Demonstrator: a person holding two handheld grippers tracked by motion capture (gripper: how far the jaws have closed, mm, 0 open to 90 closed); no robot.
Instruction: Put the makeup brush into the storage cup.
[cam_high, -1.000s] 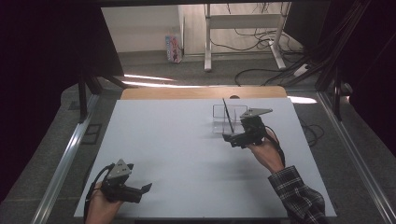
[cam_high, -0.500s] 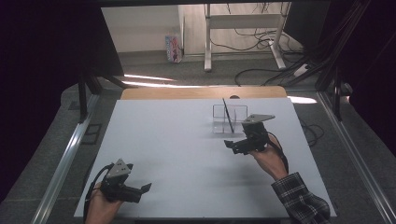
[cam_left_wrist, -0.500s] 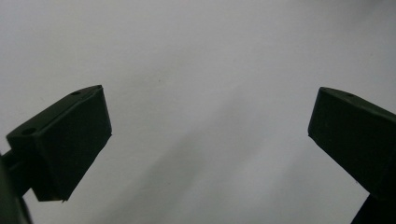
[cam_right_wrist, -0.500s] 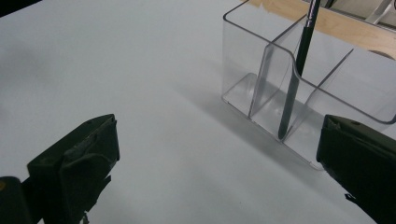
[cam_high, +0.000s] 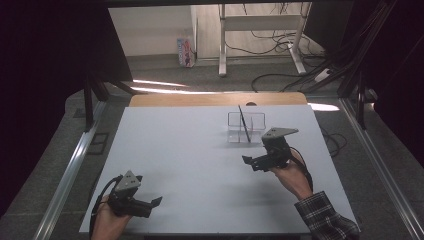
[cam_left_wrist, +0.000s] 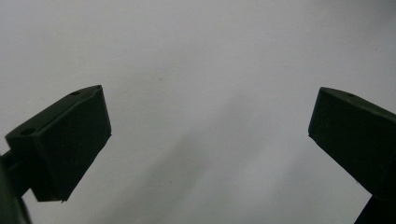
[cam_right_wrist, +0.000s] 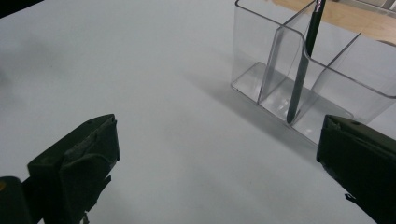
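Note:
A clear plastic organizer (cam_high: 245, 127) with several compartments stands on the white table (cam_high: 200, 150), right of centre. A dark pen (cam_high: 243, 123) leans upright inside it, seen close in the right gripper view as the pen (cam_right_wrist: 302, 65) in the organizer (cam_right_wrist: 327, 79). My right gripper (cam_high: 251, 161) hovers just in front and to the right of the organizer, open, with nothing between its jaws (cam_right_wrist: 210, 154). My left gripper (cam_high: 152, 204) rests near the table's front left edge, open and empty; its jaws face bare white surface (cam_left_wrist: 210, 140).
A wooden strip (cam_high: 220, 99) runs along the table's far edge. Metal rails (cam_high: 70, 170) flank both sides. Beyond the table lie cables (cam_high: 285, 80) and a desk frame (cam_high: 260, 30) on the floor. Wide white surface lies between the two grippers.
My right gripper has drawn back from the organizer toward the near side and slightly right, leaving the pen standing in it. The left gripper has stayed put.

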